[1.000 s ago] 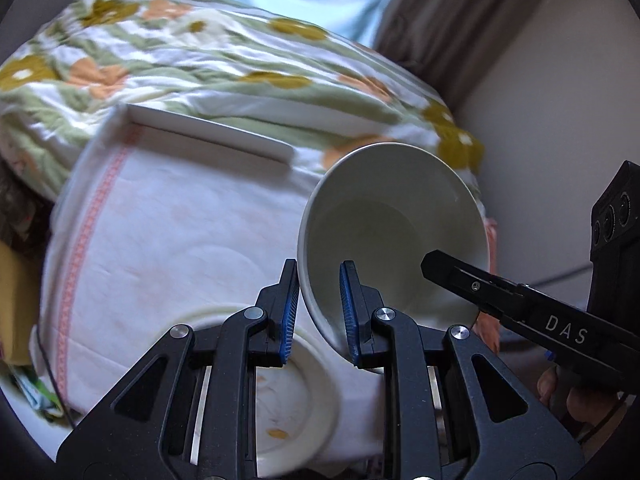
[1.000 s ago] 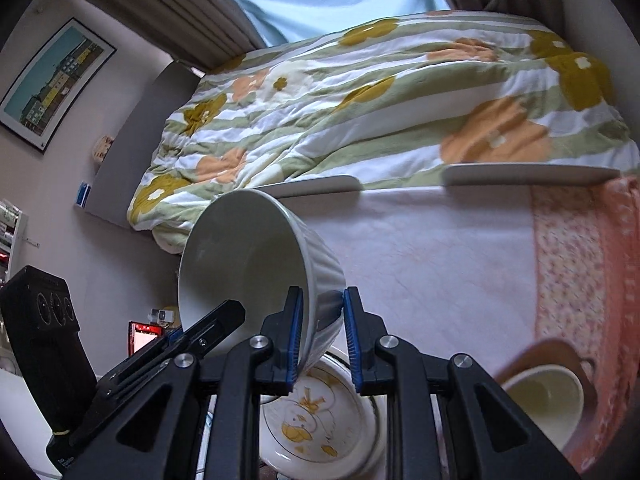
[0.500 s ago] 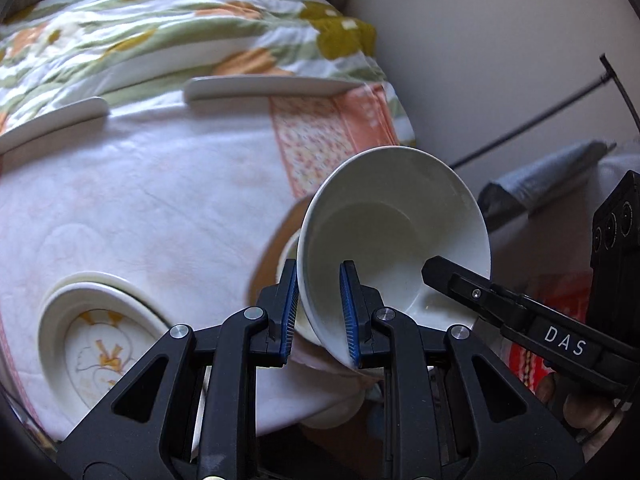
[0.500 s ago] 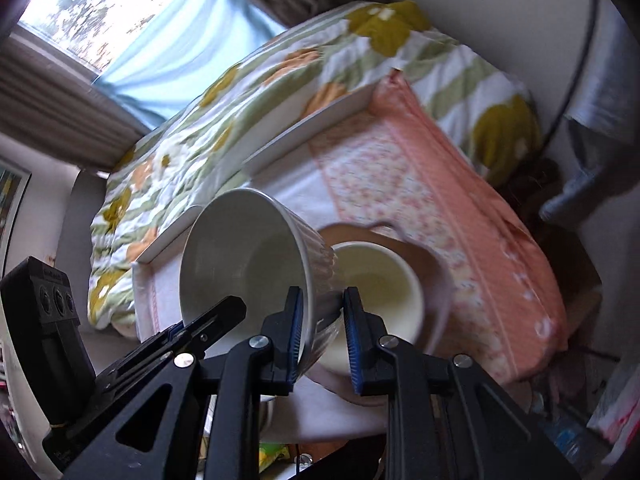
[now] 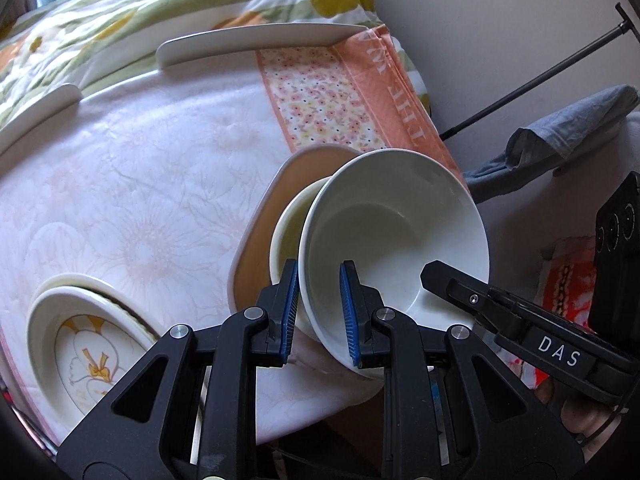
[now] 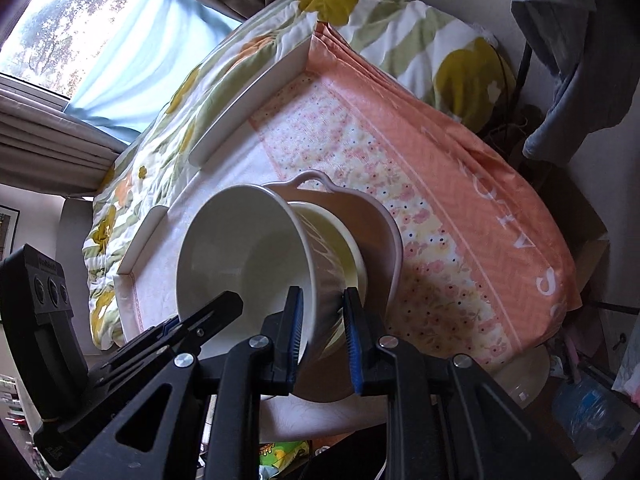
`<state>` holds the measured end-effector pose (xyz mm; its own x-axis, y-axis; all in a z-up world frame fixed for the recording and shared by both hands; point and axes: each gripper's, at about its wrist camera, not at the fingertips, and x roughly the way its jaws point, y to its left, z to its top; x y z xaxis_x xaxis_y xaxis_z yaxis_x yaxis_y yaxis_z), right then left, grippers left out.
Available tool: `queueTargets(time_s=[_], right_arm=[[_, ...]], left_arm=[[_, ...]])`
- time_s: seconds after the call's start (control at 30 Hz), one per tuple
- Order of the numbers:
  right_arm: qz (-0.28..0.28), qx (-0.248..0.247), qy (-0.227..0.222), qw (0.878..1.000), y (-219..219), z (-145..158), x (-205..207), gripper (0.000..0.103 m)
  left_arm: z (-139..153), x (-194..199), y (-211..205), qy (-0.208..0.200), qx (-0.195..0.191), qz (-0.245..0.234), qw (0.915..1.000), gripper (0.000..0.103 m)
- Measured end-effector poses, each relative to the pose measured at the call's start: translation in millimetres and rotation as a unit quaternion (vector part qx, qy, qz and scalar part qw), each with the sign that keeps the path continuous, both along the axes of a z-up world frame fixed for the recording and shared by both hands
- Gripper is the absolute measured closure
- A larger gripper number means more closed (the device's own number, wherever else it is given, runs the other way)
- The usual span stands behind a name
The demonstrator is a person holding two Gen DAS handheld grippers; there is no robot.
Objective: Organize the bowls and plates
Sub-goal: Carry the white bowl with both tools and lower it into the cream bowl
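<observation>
Two grippers — left gripper [image 5: 319,313] and right gripper [image 6: 322,334] — had their jaws clamped on opposite rims of one white bowl [image 5: 394,236]. A second earlier it hung over the patterned plate [image 5: 90,354]; now it tilted above the cream bowl [image 5: 289,224] on the brown tray [image 5: 260,240] near the surface's right edge — likely about to nest.

Beyond the claw lies a bed under a white quilt with green stripes and yellow-orange flowers [image 6: 248,64]. Up left, daylight enters a window with pale blue curtain [image 6: 132,48]. A plain wall [image 5: 500,20] stands right.
</observation>
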<state>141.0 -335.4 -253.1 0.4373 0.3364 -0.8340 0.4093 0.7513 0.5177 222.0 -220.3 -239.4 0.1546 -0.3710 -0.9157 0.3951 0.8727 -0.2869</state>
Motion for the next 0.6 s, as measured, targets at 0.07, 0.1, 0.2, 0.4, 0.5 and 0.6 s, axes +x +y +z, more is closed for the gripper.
queueTargets(time_s=[0.07, 0.1, 0.2, 0.4, 0.5, 0.6], right_arm=[[0.003, -0.003, 0.002, 1.0, -0.7, -1.8, 0.2, 0.084], [0.005, -0.006, 0.002, 1.0, -1.0, -1.7, 0.3, 0.084], [0.011, -0.016, 0.003, 1.0, -0.4, -2.2, 1.1, 0.084], [0.023, -0.033, 0.004, 0.999, 2.3, -2.6, 4.6, 0.085], [0.025, -0.033, 0.004, 0.999, 2.4, -3.9, 5.4, 0.084], [0.025, -0.033, 0.005, 0.999, 2.5, -4.7, 5.6, 0.085]], left_arm=[[-2.3, 1.6, -2.0, 0.0, 0.003, -0.001, 1.0, 0.085], [-3.7, 2.6, -3.0, 0.001, 0.006, -0.001, 1.0, 0.085], [-9.1, 3.7, -6.0, 0.007, 0.016, -0.002, 0.9998, 0.085], [-11.3, 3.9, -7.6, 0.001, 0.029, -0.006, 0.9996, 0.085], [-10.7, 3.0, -11.0, -0.009, 0.039, -0.012, 0.9991, 0.085], [-8.7, 0.7, -13.3, -0.021, 0.051, -0.02, 0.9983, 0.085]])
